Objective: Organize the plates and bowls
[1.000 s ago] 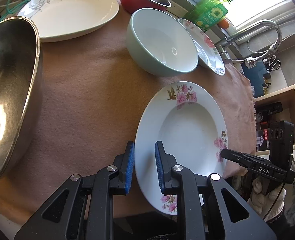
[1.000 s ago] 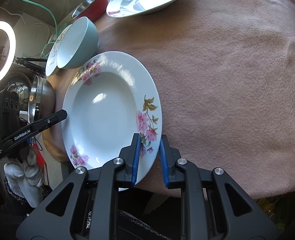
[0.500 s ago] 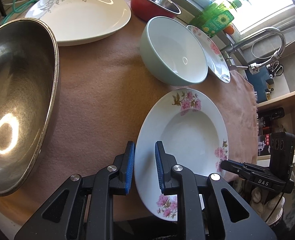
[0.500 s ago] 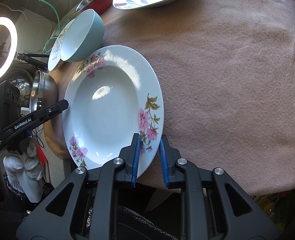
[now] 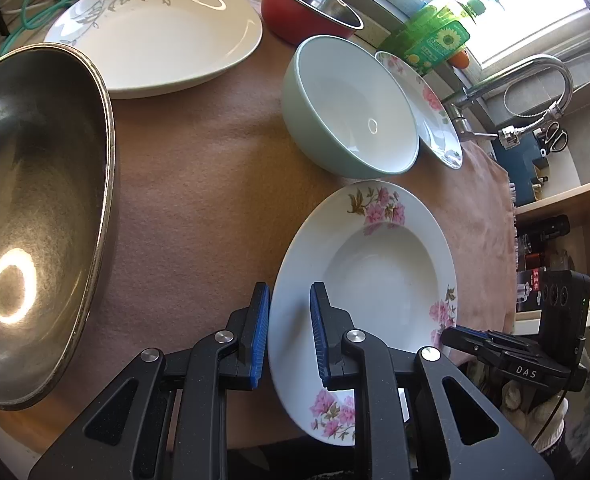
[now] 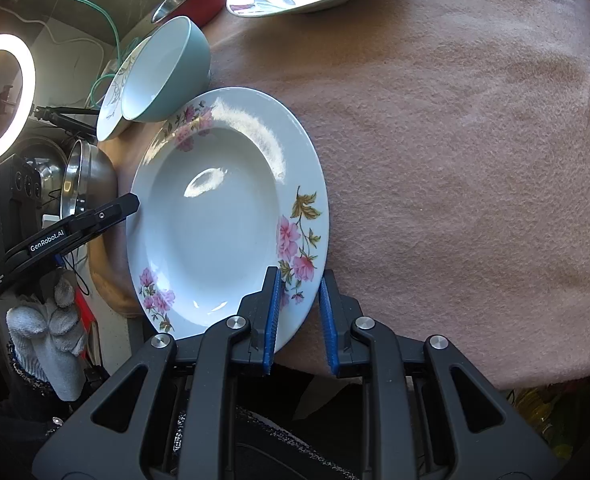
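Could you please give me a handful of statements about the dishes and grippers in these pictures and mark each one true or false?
1. Both grippers clamp the rim of the pink-flowered plate. True: the left gripper and the right gripper grip opposite edges.
2. The mint green bowl sits inside the red bowl. False: they stand apart on the pink cloth.
3. A large steel bowl is in the left wrist view. True.
4. The white plate with grey leaves is stacked on the flowered plate. False: it lies alone at the far side.
5. The steel bowl holds food. False: it is empty.
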A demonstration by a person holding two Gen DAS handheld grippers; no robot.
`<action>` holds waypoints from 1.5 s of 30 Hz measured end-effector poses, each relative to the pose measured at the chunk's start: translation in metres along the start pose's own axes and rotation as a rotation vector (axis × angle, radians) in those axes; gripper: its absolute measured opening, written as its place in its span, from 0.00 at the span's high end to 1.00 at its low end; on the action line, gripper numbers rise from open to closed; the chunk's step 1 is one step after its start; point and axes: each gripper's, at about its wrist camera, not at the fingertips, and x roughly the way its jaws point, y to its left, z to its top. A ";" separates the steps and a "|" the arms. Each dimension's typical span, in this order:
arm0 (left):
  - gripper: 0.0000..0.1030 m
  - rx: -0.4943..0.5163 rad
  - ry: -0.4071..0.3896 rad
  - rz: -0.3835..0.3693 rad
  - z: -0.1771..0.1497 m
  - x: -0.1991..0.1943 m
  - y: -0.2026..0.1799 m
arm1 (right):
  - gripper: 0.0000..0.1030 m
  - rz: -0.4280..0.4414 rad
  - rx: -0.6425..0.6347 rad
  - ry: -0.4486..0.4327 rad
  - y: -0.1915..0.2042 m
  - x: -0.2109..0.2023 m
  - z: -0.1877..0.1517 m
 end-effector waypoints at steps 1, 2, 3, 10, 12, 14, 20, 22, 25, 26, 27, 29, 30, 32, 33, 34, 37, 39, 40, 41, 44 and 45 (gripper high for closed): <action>0.82 0.003 0.000 0.002 0.000 0.000 0.000 | 0.80 -0.004 0.000 -0.001 0.001 0.000 0.000; 0.82 0.009 -0.002 0.009 0.000 0.000 -0.001 | 0.80 -0.009 0.001 -0.008 0.001 -0.001 0.000; 0.82 0.016 -0.006 0.017 0.000 -0.001 -0.002 | 0.80 -0.016 0.000 -0.016 0.002 -0.003 0.000; 0.81 0.039 0.000 0.030 -0.004 -0.008 -0.002 | 0.63 -0.064 0.030 -0.082 0.001 -0.018 0.002; 0.81 0.044 0.001 0.032 -0.005 -0.012 -0.002 | 0.55 -0.070 0.055 -0.109 -0.003 -0.025 0.002; 0.81 0.059 0.001 0.037 -0.007 -0.016 -0.003 | 0.55 -0.074 0.075 -0.134 -0.005 -0.031 0.003; 0.81 0.090 -0.002 0.003 -0.006 -0.031 -0.009 | 0.55 -0.093 0.137 -0.222 -0.008 -0.054 0.007; 0.81 0.107 0.013 -0.034 0.000 -0.033 -0.016 | 0.55 -0.110 0.149 -0.253 -0.009 -0.063 0.012; 0.81 0.183 -0.009 -0.055 0.012 -0.039 -0.035 | 0.55 -0.132 0.148 -0.300 -0.011 -0.078 0.021; 0.78 0.197 -0.016 -0.063 0.017 -0.040 -0.041 | 0.55 -0.136 0.143 -0.311 -0.012 -0.083 0.025; 0.75 0.202 -0.022 -0.074 0.022 -0.040 -0.045 | 0.55 -0.139 0.137 -0.319 -0.014 -0.086 0.030; 0.64 0.195 -0.031 -0.096 0.034 -0.038 -0.053 | 0.55 -0.139 0.118 -0.328 -0.020 -0.093 0.042; 0.64 0.191 -0.036 -0.100 0.040 -0.037 -0.058 | 0.55 -0.136 0.108 -0.330 -0.024 -0.096 0.049; 0.64 0.196 -0.056 -0.094 0.052 -0.034 -0.069 | 0.55 -0.120 0.090 -0.332 -0.034 -0.099 0.064; 0.64 0.200 -0.072 -0.081 0.058 -0.032 -0.074 | 0.55 -0.112 0.083 -0.327 -0.040 -0.100 0.072; 0.64 0.206 -0.089 -0.065 0.064 -0.031 -0.080 | 0.55 -0.103 0.078 -0.317 -0.046 -0.099 0.080; 0.64 0.177 -0.124 -0.036 0.083 -0.024 -0.092 | 0.55 -0.093 0.032 -0.296 -0.058 -0.097 0.104; 0.64 0.151 -0.137 -0.026 0.095 -0.017 -0.096 | 0.55 -0.089 0.011 -0.283 -0.067 -0.095 0.120; 0.64 0.145 -0.144 -0.019 0.101 -0.014 -0.099 | 0.55 -0.084 0.009 -0.277 -0.072 -0.093 0.127; 0.64 0.141 -0.150 -0.013 0.106 -0.010 -0.102 | 0.55 -0.074 0.010 -0.271 -0.077 -0.091 0.134; 0.64 0.094 -0.140 -0.026 0.123 0.002 -0.106 | 0.55 -0.031 0.022 -0.252 -0.091 -0.087 0.155; 0.64 0.075 -0.130 -0.032 0.129 0.006 -0.105 | 0.55 -0.019 0.023 -0.247 -0.094 -0.085 0.161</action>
